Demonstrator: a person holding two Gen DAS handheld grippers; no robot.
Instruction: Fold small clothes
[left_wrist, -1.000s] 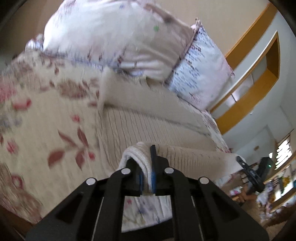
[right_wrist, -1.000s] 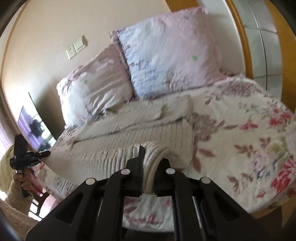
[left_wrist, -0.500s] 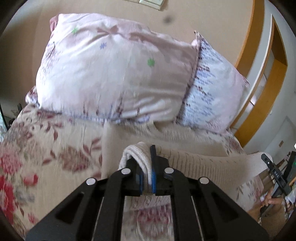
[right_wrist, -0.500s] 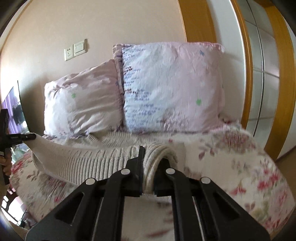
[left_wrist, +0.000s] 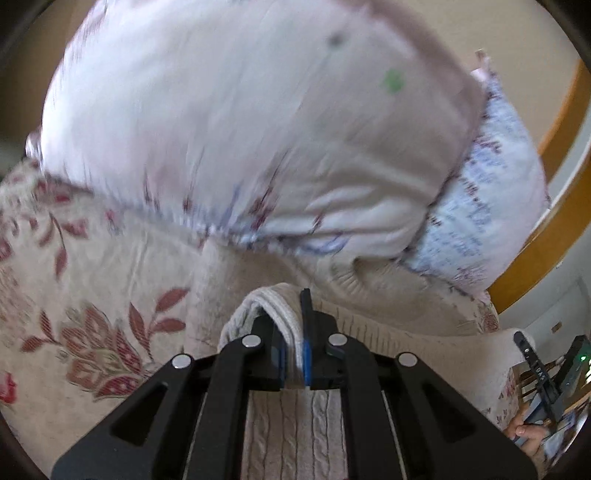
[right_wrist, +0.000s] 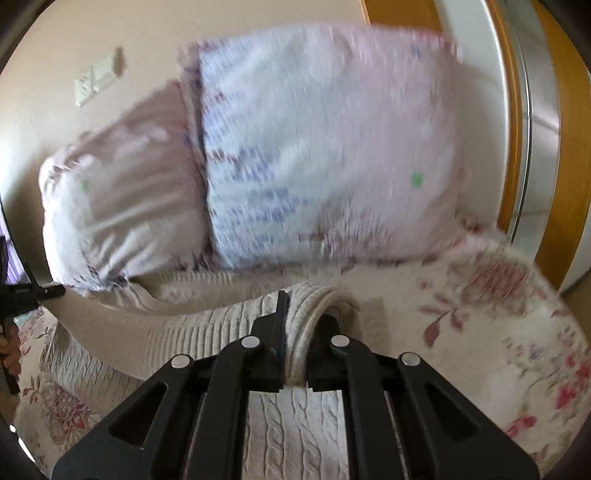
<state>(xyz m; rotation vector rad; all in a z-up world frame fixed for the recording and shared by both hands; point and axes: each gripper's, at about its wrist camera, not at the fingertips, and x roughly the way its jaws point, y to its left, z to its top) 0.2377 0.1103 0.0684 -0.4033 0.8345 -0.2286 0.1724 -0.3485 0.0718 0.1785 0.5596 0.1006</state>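
A cream cable-knit sweater (left_wrist: 388, 328) lies on the flowered bedspread (left_wrist: 74, 295), its far end by the pillows. My left gripper (left_wrist: 293, 332) is shut on a bunched edge of the sweater, lifted above the lower layer. In the right wrist view my right gripper (right_wrist: 295, 332) is shut on the sweater's (right_wrist: 147, 332) other bunched corner. The knit stretches between the two grips. The other gripper shows at the frame edge in each view: the right gripper (left_wrist: 532, 362), the left gripper (right_wrist: 22, 295).
Two pillows lean on the wall ahead: a pinkish one (left_wrist: 240, 129) and a blue-printed one (right_wrist: 325, 147). A wall switch (right_wrist: 94, 79) sits at upper left. A wooden frame (right_wrist: 509, 110) borders the bed on the right. The flowered bedspread (right_wrist: 517, 332) extends right.
Both grippers have carried the sweater's held edge toward the pillows, which now loom much larger. The folded-over layer covers more of the sweater beneath.
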